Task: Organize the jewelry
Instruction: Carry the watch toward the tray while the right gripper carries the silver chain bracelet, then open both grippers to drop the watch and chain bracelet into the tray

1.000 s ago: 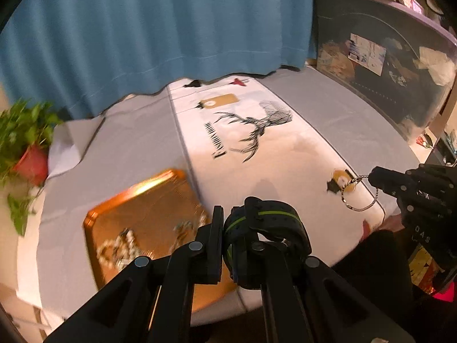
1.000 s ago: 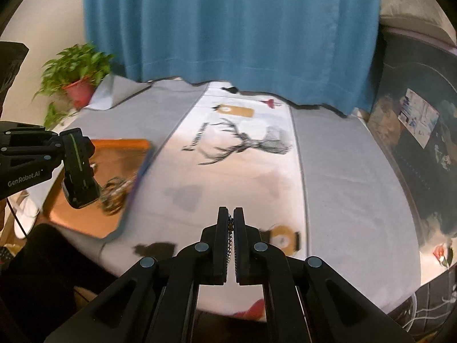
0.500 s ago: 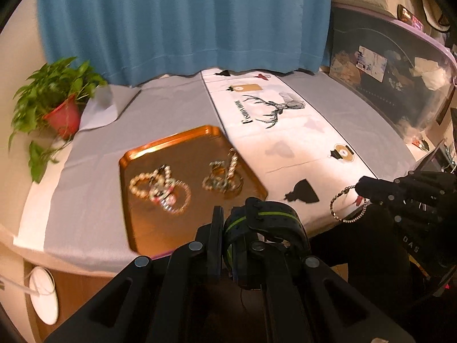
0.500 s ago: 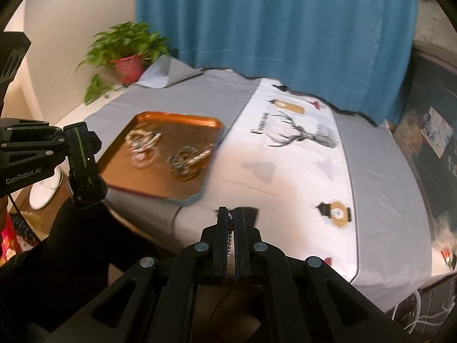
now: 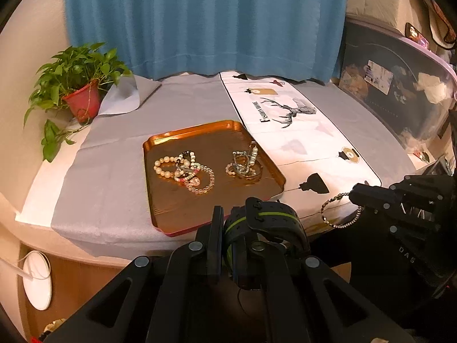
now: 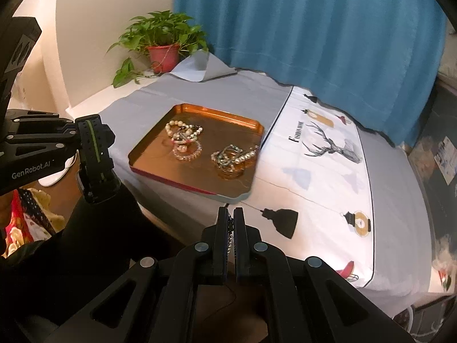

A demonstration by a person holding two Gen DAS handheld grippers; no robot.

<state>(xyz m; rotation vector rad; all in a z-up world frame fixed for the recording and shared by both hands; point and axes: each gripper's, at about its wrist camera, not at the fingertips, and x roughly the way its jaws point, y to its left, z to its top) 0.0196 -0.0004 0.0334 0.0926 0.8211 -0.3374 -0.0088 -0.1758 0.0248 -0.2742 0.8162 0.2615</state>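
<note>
1. Two handheld grippers, both off the near edge of the table (image 5: 120, 154), tilted downward.
2. Left gripper (image 5: 225, 228): clamped on one black wristband with a green stripe (image 5: 268, 217); band loops out to the right of the fingers, held off the table edge.
3. Right gripper (image 6: 231, 223): pinched tight on one beaded chain bracelet (image 5: 340, 213); from the left wrist view the loop dangles from the tips beside the table's near edge, touching nothing else.
4. One orange tray (image 5: 160, 200) on the grey cloth (image 5: 114, 177), near the front edge, just left of the white runner (image 5: 300, 140).
5. In the tray: two heaps of jewelry, well apart. Left heap (image 5: 185, 171): pearl and pink bead bracelets, tangled; exact count unclear, at least three loops. Right heap (image 5: 244, 164): metal and pearl pieces, tangled; count unclear.
6. One runner, printed with one stag.
7. One potted plant (image 5: 80, 85), red pot, far left corner.
8. One blue curtain (image 5: 205, 23) behind the table.
</note>
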